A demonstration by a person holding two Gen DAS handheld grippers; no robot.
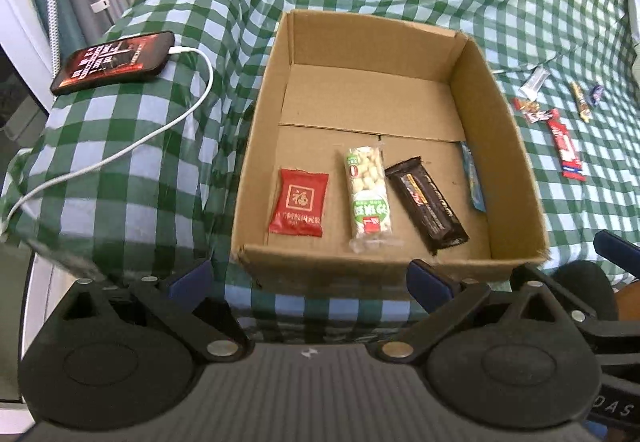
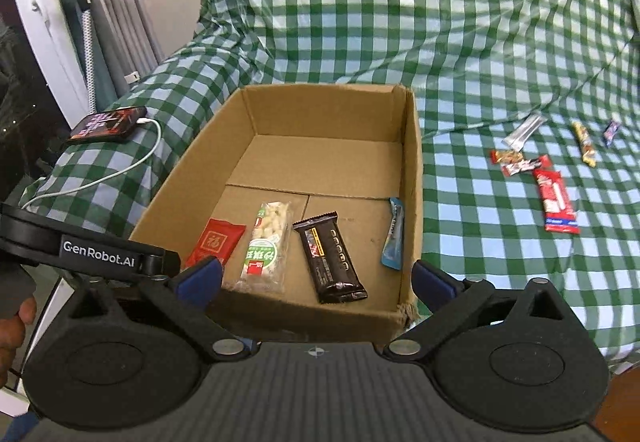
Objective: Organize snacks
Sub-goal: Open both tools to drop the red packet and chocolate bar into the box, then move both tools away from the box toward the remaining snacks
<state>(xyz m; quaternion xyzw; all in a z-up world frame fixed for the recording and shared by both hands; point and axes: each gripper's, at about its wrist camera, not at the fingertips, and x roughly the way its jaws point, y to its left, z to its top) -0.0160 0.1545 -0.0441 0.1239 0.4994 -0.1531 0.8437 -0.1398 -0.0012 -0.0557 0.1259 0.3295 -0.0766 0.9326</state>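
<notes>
Inside, the corrugated cardboard box [image 1: 500,146] holds four crinkly wrappers; both tongs [image 1: 310,278] [image 2: 318,282] gape empty.

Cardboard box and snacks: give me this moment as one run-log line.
left gripper open, empty | right gripper open, empty | cardboard box: four snacks inside | loose snacks on checked cloth, right of box

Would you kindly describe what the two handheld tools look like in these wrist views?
Both look alike: matte black plastic with two round disc housings, angled linkage arms with silver rivets, a ribbed grey centre plate and blue finger pads. The left tool shows this up close; in the right tool view, the left one's side reads "GenRobot.AI" in white.
</notes>
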